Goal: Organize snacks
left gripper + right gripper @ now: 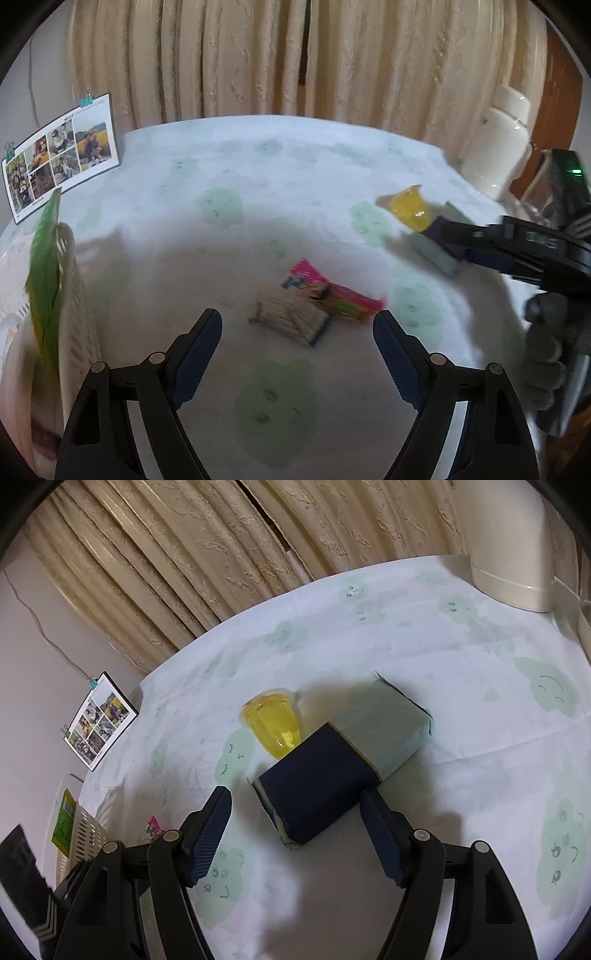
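navy-and-pale-blue snack box [343, 760] lies between the spread jaws of the right gripper [295, 805], on the table cloth [461, 738].
right jaws wide apart; one fingertip looks to touch the box's edge, nothing clamped. left gripper [297, 325] gapes empty above a pink packet [332, 291] and tan packet [288, 317]. yellow jelly cup [273, 723] lies beside the box. white basket [74, 295] at left. no writing is legible.

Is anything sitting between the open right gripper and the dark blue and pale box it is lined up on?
Nothing visible does. The right gripper is open, with the near end of the blue box between its fingers. The yellow jelly cup lies beyond the box's left side, close against it, outside the gap between the fingers.
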A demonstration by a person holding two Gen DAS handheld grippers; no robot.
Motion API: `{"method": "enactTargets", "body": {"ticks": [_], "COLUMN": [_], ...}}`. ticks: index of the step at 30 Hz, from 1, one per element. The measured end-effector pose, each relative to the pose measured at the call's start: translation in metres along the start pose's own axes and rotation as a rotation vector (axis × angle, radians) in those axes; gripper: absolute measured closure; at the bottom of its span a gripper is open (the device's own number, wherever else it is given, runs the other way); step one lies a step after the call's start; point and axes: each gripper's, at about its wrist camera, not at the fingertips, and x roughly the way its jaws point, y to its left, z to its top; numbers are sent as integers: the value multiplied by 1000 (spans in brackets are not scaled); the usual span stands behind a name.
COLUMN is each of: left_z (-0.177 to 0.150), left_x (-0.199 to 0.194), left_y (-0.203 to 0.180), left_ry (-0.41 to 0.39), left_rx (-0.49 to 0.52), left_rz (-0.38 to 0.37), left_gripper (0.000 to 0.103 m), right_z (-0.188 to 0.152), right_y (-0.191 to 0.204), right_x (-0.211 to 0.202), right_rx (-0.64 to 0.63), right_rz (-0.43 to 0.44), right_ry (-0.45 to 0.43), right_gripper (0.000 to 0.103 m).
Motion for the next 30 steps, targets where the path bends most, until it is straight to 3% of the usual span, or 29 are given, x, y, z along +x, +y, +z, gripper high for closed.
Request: {"method": "enactTargets", "body": {"ticks": [6, 14, 17, 18, 30], "left_z": [5, 7, 3, 1, -11], "left_x": [17, 14, 9, 5, -30], "left_y": [6, -4, -4, -4, -5], "left_ry": [57, 23, 18, 7, -66], "left_rx": [14, 63, 44, 38, -21], "left_rz": [-4, -25, -48, -56, -98], "left_gripper": [37, 62, 64, 72, 80], "right_z": [2, 0, -1, -1, -5], "right_y": [-2, -1, 0, 1, 2], "right_x": [0, -2, -2, -2, -5], "right_rx": [5, -9, -15, -18, -43], "right_rz": [15, 2, -6, -9, -32], "right_ry": [2, -5, -8, -10, -21], "right_gripper": [33, 33, 33, 33, 34]}}
